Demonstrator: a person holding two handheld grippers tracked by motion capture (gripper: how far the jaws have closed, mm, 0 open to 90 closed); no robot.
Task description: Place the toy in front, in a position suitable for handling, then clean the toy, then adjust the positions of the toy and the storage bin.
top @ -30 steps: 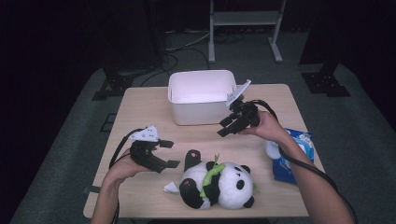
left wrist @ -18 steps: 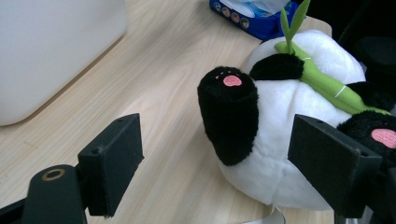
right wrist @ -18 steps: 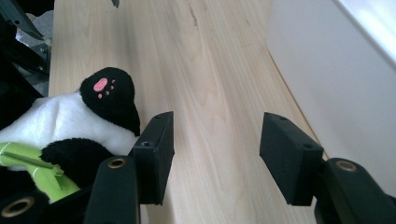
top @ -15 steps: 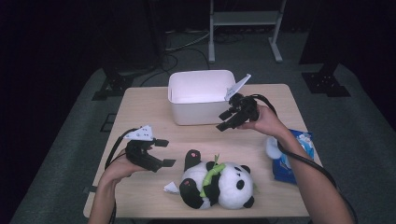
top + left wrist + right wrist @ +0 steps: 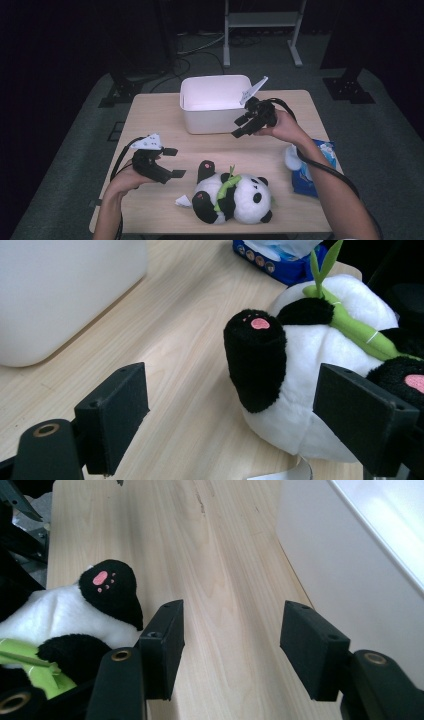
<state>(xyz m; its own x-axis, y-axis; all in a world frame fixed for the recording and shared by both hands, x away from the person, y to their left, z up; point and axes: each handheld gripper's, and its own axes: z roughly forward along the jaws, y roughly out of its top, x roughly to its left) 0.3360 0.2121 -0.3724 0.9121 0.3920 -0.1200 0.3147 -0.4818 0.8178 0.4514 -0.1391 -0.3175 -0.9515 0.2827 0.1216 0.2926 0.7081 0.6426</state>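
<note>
A plush panda (image 5: 235, 200) with a green bamboo sprig lies on its back near the table's front edge. My left gripper (image 5: 174, 162) hovers just left of it, open, its jaws having just been opening. In the left gripper view the panda's black leg (image 5: 255, 365) rises ahead between the open jaws (image 5: 232, 395), untouched. My right gripper (image 5: 238, 127) hangs open beside the white bin (image 5: 215, 117), with nothing between its jaws, which have also been opening. In the right gripper view its jaws (image 5: 235, 640) frame bare wood, the panda (image 5: 75, 615) at left and the bin wall (image 5: 350, 570) at right.
A blue wipes pack (image 5: 307, 170) lies at the table's right edge, under my right forearm. A small white tag (image 5: 182, 201) lies by the panda. The bin stands at the back middle of the table (image 5: 150, 120). Dark floor and equipment stands surround the table.
Both grippers' jaws stand a little wider than before. The hands have stayed about where they were, and the panda has not moved.
</note>
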